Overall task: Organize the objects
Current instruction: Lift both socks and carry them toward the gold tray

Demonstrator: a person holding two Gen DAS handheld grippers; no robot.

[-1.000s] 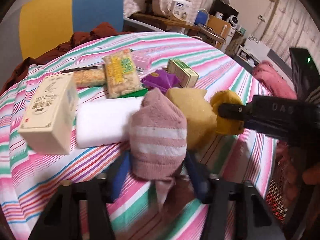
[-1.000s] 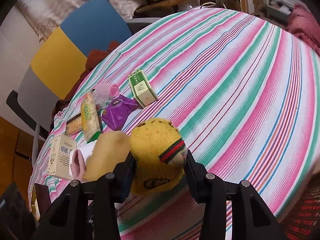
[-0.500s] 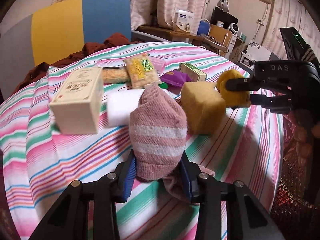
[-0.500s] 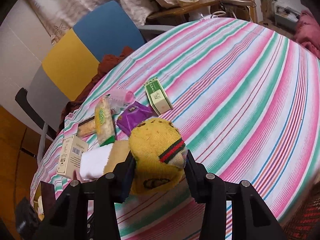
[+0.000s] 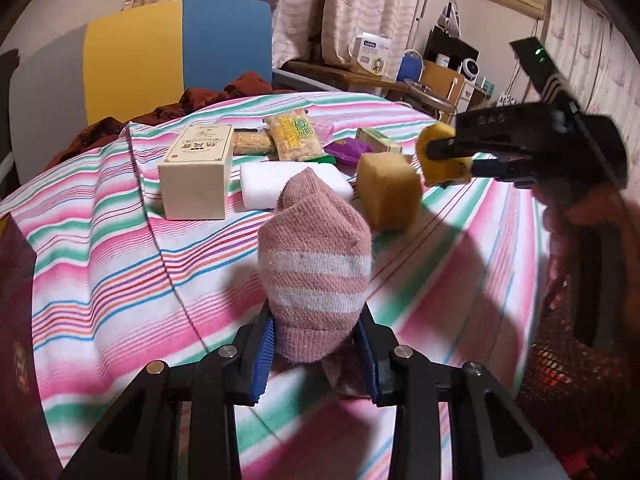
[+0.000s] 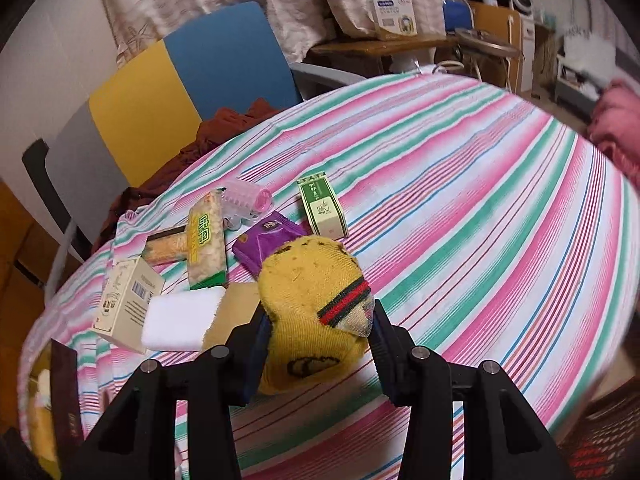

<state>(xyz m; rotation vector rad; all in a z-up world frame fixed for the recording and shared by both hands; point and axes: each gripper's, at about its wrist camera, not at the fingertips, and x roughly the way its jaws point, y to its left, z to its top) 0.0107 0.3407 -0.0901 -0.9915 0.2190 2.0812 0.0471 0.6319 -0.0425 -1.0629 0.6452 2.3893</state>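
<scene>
Meanwhile, the left gripper [image 5: 316,354], jaws just closing, clamps a pink striped sock [image 5: 314,268], while the right gripper [image 6: 318,340] pinches a yellow sock [image 6: 312,304] above the striped tablecloth [image 6: 480,208].

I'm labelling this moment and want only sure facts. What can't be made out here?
- Tan sponge, right wrist view: mostly hidden by the yellow sock in the right tongs.
- Pink sock cuff, left wrist view: hidden below the left tongs.
- Red mesh, left wrist view: dark, cut by the edge.
</scene>
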